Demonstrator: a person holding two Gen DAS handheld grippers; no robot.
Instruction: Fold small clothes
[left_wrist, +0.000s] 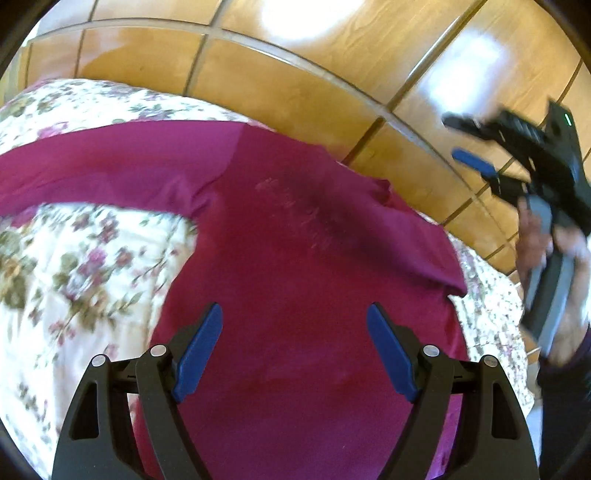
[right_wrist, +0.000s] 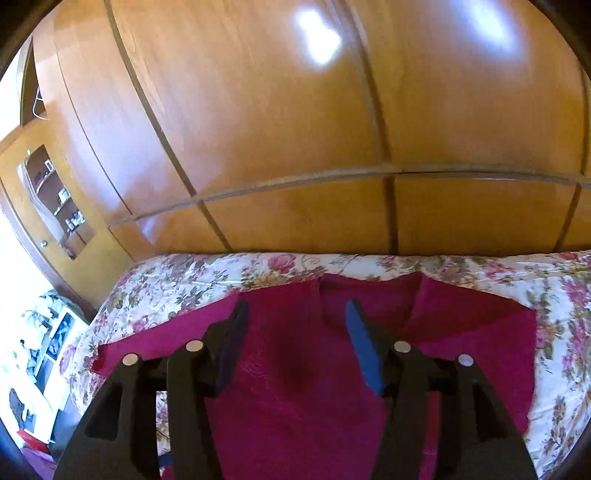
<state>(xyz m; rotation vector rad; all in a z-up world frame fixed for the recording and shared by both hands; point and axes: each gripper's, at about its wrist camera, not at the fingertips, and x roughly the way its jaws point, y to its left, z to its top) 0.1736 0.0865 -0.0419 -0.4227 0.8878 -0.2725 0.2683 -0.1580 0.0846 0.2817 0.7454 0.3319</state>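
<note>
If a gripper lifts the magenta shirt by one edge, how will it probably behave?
The magenta shirt will likely hang limp: its sleeve and hem already lie wrinkled on the floral bedspread. It looks thin, so probably light. Pushed, it would probably bunch rather than slide whole.

item: a magenta shirt (left_wrist: 295, 258), long sleeves, plain knit as far as I can tell
state: spread open and mostly flat, not folded yet, a few soft wrinkles
where: lying on the bed (left_wrist: 85, 266), taking up most of the middle
pose: front side up, neckline (right_wrist: 369, 286) toward the far edge of the bed
sleeves: one sleeve (left_wrist: 92, 166) stretched straight out sideways across the bed; the other one (right_wrist: 480, 314) looks angled out on the opposite side, its end hard to make out
detail: faint tone-on-tone design (left_wrist: 295, 206) on the chest, too blurry to read
hem: runs out of view under the camera
</note>
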